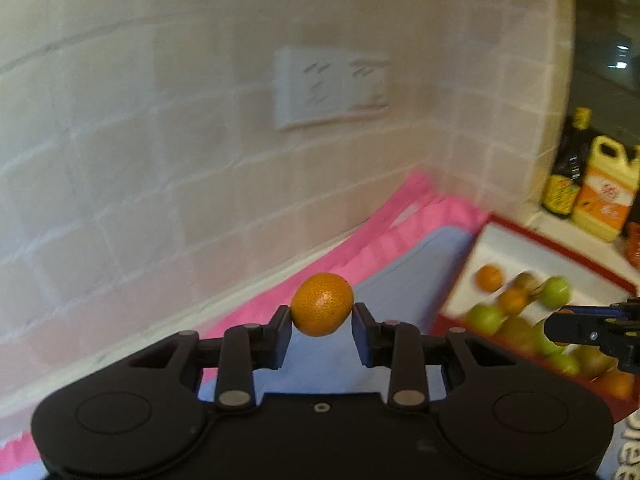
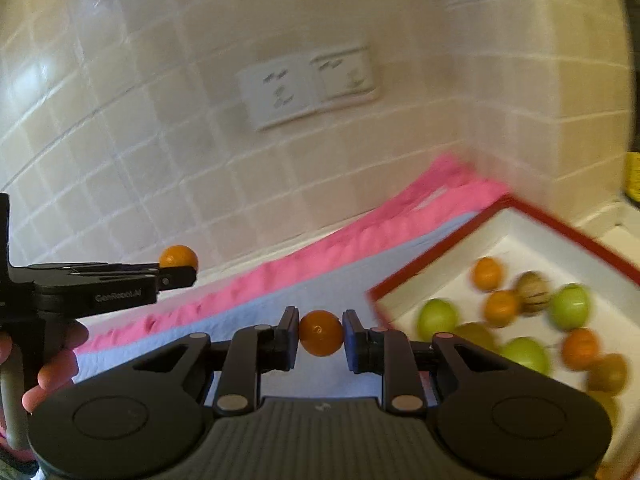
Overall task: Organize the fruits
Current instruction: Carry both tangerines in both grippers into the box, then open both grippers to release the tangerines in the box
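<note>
A round, dimpled orange (image 1: 322, 305) sat clamped in the left tongs (image 1: 322, 320), raised above the lilac mat (image 1: 400, 280) with its pink frilled edge. The right tongs (image 2: 321, 334) gripped a smaller, glossy orange (image 2: 321, 333). To the right, a red-rimmed white tray (image 2: 448, 256) held blurred green and orange fruits against the tiled wall (image 2: 160, 140).

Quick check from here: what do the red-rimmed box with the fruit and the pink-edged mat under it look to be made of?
Box: looks like cardboard or foam board, matte white inside, red rim; straight thin walls suggest it, though blur leaves it open. Mat: seems soft cloth, matte, with a wavy, ruffled pink border around a pale blue field.
</note>
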